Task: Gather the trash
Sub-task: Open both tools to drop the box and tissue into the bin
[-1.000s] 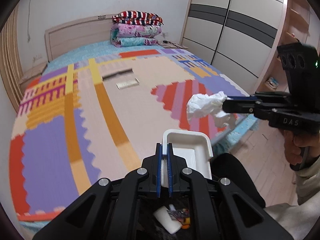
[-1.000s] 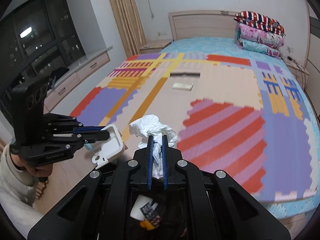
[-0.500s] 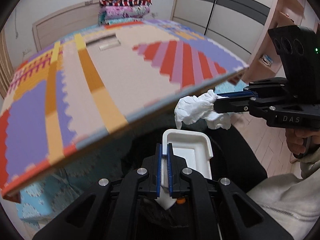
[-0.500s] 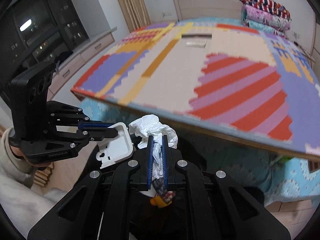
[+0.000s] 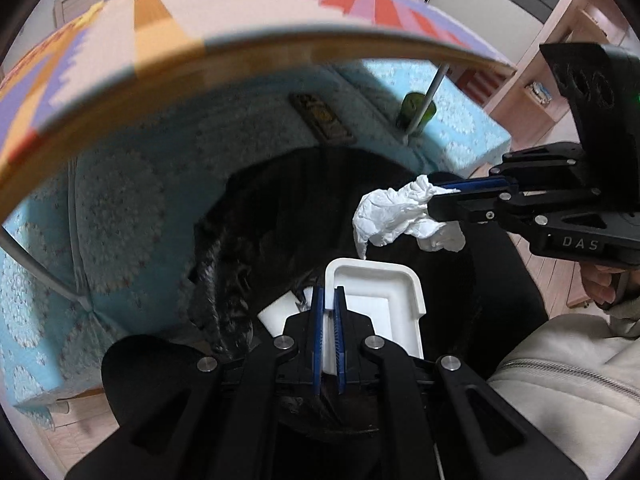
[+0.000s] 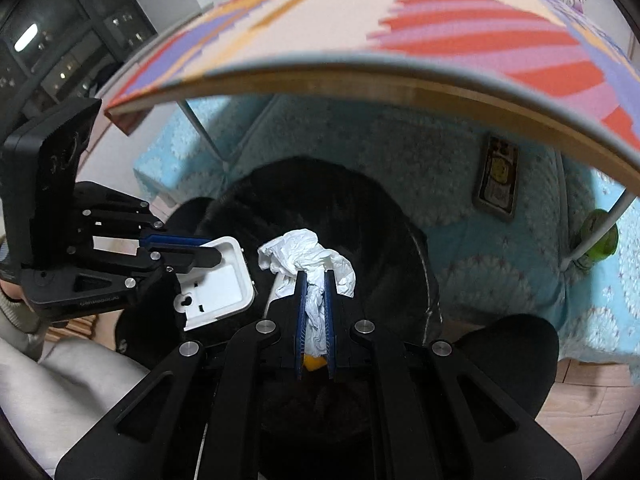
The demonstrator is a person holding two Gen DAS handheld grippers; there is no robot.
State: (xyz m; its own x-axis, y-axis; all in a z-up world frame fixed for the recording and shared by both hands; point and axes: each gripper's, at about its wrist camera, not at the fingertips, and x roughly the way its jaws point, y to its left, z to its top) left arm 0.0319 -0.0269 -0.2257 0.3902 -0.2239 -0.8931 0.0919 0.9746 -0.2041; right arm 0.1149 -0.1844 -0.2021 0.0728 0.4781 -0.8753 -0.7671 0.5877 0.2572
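My left gripper (image 5: 329, 294) is shut on the rim of a white plastic tray (image 5: 384, 312) and holds it over the mouth of a black trash bag (image 5: 260, 216). The tray also shows in the right wrist view (image 6: 218, 284). My right gripper (image 6: 314, 280) is shut on a crumpled white tissue (image 6: 308, 256) over the same bag (image 6: 360, 208). The tissue shows in the left wrist view (image 5: 394, 214) just above the tray. White trash (image 5: 278, 314) and an orange scrap (image 6: 312, 362) lie inside the bag.
The edge of a board with a colourful foam mat (image 5: 172, 32) overhangs above the bag. Behind the bag is the light blue bed skirt (image 6: 380, 136). A green bottle (image 6: 598, 236) stands by a white metal leg (image 5: 424, 100). Wooden floor (image 6: 592, 396) lies at the right.
Both grippers have dropped below the bed edge with the tray and tissue still held. The view has tipped down onto the black trash bag.
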